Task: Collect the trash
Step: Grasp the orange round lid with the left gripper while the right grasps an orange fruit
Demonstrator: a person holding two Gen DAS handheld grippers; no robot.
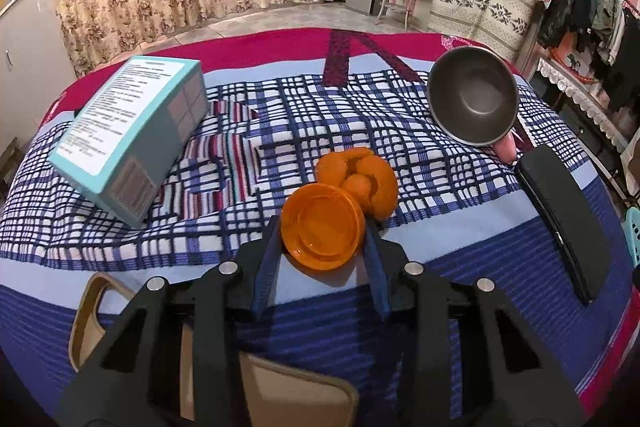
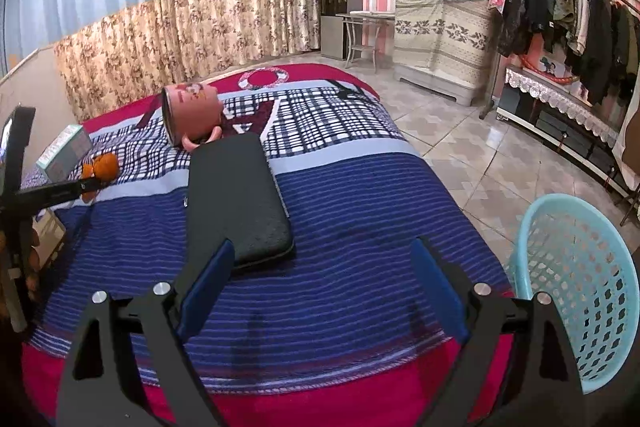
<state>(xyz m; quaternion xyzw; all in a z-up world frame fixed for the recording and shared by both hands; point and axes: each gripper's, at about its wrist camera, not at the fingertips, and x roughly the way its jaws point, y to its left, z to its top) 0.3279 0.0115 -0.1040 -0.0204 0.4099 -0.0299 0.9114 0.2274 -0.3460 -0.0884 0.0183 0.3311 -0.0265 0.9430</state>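
Observation:
My left gripper is shut on an orange plastic lid, held at the bed's near side. Orange peel lies on the checked blanket just beyond the lid. In the right wrist view the peel shows far left, with the left gripper's arm beside it. My right gripper is open and empty above the blue striped blanket. A light blue mesh trash basket stands on the floor right of the bed.
A teal box lies on the bed at left. A pink mug lies on its side, its dark inside facing the left wrist view. A black case lies mid-bed. A wooden chair stands near.

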